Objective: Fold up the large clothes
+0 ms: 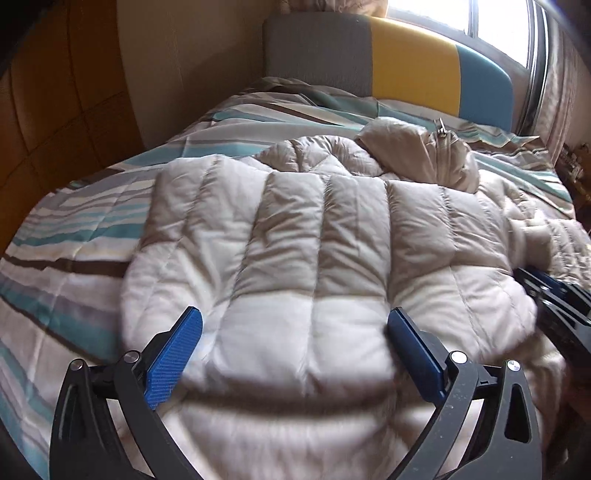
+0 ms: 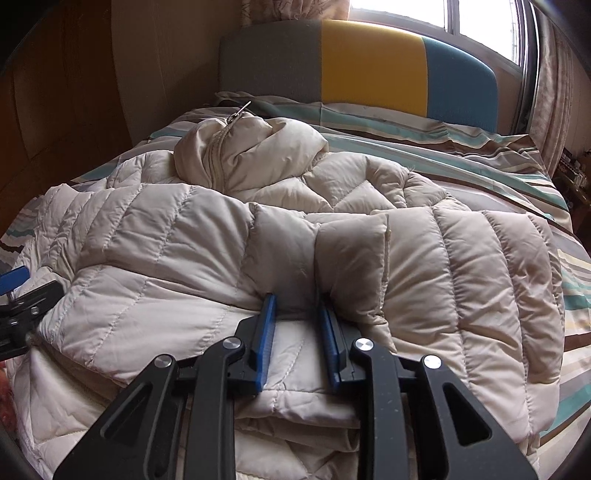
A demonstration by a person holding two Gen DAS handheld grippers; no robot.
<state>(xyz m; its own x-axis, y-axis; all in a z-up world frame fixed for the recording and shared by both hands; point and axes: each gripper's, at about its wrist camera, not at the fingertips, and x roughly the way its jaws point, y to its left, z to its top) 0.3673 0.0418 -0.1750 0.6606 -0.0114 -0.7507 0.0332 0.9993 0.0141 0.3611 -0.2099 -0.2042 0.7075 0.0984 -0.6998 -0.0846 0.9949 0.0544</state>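
Note:
A large cream quilted down jacket [image 1: 314, 229] lies spread on the bed, hood and zipper [image 1: 439, 129] toward the headboard. My left gripper [image 1: 295, 332] is open, its blue pads [image 1: 173, 354] wide apart over the jacket's near hem, holding nothing. In the right wrist view the jacket [image 2: 166, 240] has a sleeve folded across its body. My right gripper [image 2: 297, 317] has its jaws narrowly apart around a puffy sleeve panel [image 2: 351, 258]; whether it pinches the fabric is unclear. The right gripper also shows at the right edge of the left wrist view [image 1: 554, 299].
The bed has a striped teal, brown and white cover [image 1: 74, 229]. A grey, yellow and blue headboard [image 2: 369, 62] stands at the far end under a bright window [image 2: 480, 22]. A wooden wardrobe [image 1: 55, 110] stands at left. The left gripper shows at the left edge [image 2: 18, 295].

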